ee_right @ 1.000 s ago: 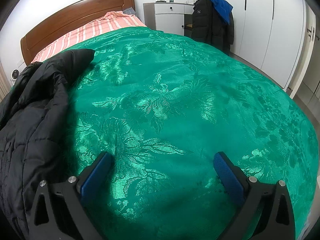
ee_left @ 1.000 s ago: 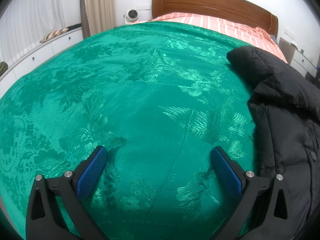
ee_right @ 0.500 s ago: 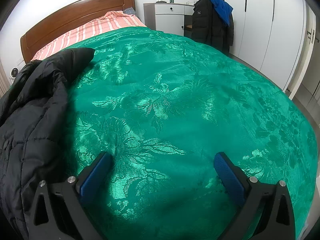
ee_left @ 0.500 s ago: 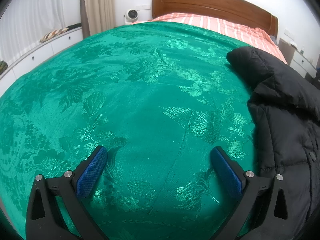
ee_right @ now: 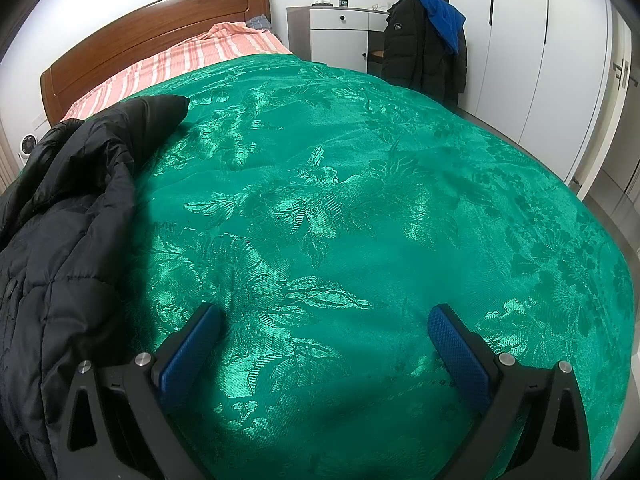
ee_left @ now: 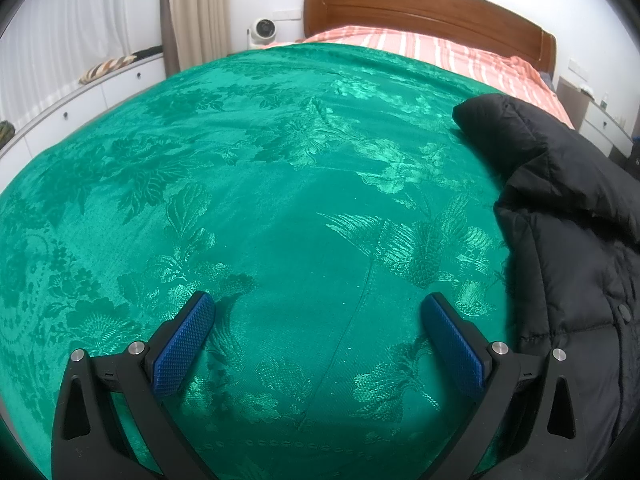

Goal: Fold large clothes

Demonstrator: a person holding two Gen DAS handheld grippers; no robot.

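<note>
A black quilted puffer jacket (ee_left: 576,240) lies crumpled on the green floral bedspread (ee_left: 280,184), at the right edge of the left wrist view. In the right wrist view the jacket (ee_right: 68,232) fills the left side over the bedspread (ee_right: 360,200). My left gripper (ee_left: 318,312) is open and empty, low over the bedspread, with the jacket just right of its right finger. My right gripper (ee_right: 324,324) is open and empty, with the jacket just left of its left finger.
A wooden headboard (ee_left: 420,8) and striped pink sheet (ee_left: 440,52) are at the far end. White low cabinets (ee_left: 80,100) run along the left wall. A white nightstand (ee_right: 340,32), a chair with dark coats (ee_right: 424,44) and white wardrobes (ee_right: 540,48) stand on the right.
</note>
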